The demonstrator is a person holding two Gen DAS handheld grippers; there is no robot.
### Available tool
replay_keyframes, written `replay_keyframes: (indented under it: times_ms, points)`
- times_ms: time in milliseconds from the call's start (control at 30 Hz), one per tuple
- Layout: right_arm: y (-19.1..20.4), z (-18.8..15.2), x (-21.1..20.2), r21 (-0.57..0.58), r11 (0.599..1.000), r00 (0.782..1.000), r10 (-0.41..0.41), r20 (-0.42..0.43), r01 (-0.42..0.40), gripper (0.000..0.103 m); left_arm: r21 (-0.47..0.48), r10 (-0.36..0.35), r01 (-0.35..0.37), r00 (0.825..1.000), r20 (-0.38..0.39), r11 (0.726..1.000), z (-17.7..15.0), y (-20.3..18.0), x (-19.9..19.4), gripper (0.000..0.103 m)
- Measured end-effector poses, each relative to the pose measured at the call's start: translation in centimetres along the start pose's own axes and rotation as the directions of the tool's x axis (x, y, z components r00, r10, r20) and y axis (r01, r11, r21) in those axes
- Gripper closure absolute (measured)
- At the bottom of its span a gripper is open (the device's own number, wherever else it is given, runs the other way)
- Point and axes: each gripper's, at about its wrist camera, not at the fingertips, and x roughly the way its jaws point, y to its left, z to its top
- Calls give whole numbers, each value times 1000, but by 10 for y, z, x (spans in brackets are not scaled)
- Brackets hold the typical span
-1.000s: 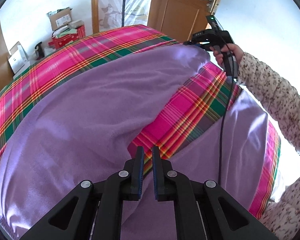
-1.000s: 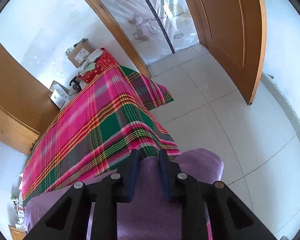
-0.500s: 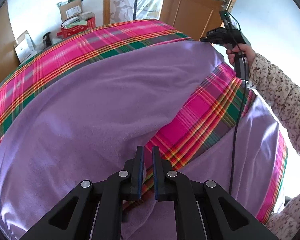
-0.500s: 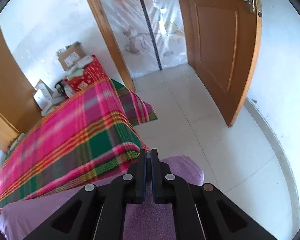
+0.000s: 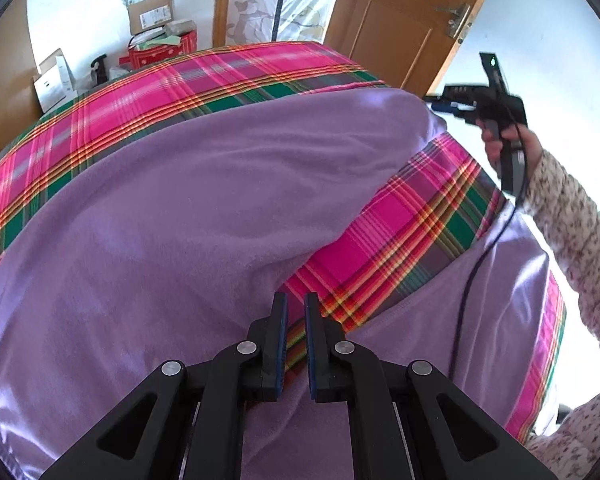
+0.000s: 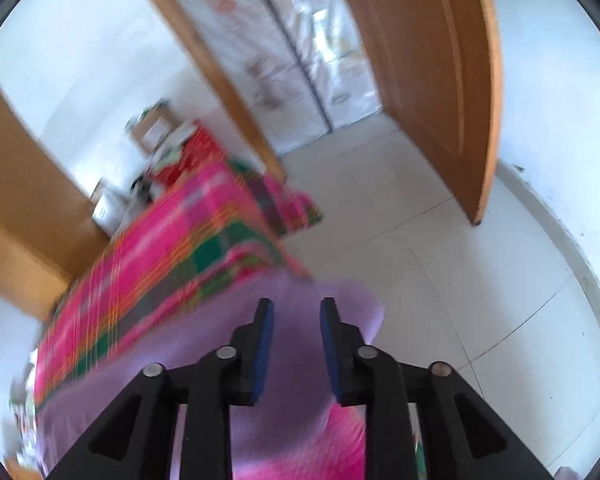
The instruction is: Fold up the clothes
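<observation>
Left gripper (image 5: 296,300): my fingers stand narrow, a thin slit between the blue pads. The purple garment (image 5: 180,200) runs directly under them and up along the left finger; through the slit near the tips I see only the plaid cloth (image 5: 220,76). Whether a fold is pinched lower down between the pads, I cannot tell.

Right gripper (image 6: 296,304): my fingers have just been opening and now stand moderately apart. The far corner of the purple garment lies below and between them, but neither pad presses on it — the cloth is free. This view is blurred.

The garment is spread across the plaid cloth, one broad flap folded over so that a wedge of plaid shows between its two parts. Its far corner reaches the edge of the plaid cloth, with tiled floor (image 6: 420,260) beyond. From the left view, the right hand (image 5: 508,140) holds its gripper just beside that corner.
</observation>
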Motion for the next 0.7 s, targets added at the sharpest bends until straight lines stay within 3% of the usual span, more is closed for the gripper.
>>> replay_keyframes:
  times_ms: [133,267,367,533,700]
  points:
    - [4,-15,-9,-15,998,998,-61,-13,61,73,-13,5,-5,999,34,1000,-6,-4,-23,83]
    - [15,-22,-45,-20,997,997,-74,23,75,73,-79,25,-17,995,100,997,-22,4,-63,80]
    - [34,-29,-83,-59,997,996,-41,74,45,73,-156,57,-35,988,142,987,-39,19,-92,76]
    - [82,-46,-151,-171,985,988,59,139,-35,72,-305,135,-77,975,174,949,-78,49,-137,76]
    - [132,-71,-205,-314,944,972,159,173,-98,67,-389,270,-194,951,149,900,-125,69,-180,76]
